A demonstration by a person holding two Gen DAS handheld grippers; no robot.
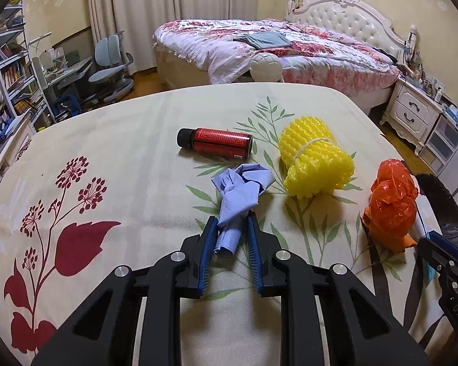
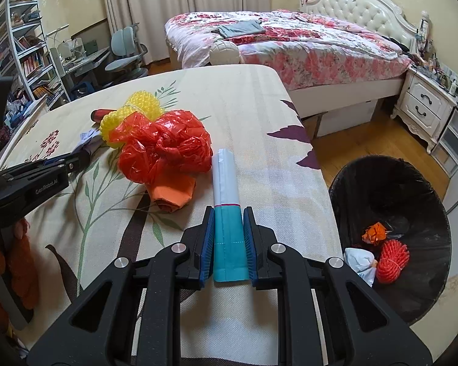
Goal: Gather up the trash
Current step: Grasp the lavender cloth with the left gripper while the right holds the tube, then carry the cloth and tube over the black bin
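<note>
Bottle behind glove (net roll rightward)

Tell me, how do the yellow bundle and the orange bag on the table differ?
The yellow bundle is ridged foam netting tied with string; the orange bag is thin, shiny, crumpled plastic. The bundle lies as a neat roll; the bag is a loose, shapeless wad. The bundle lies next to the red bottle; the bag lies nearer the bin. Both rest untouched on the table.

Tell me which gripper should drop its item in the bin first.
Right. The right gripper is shut on the teal-and-white roll, and the black bin sits just beside it. The left gripper, shut on the blue glove, is probably farther away.
</note>
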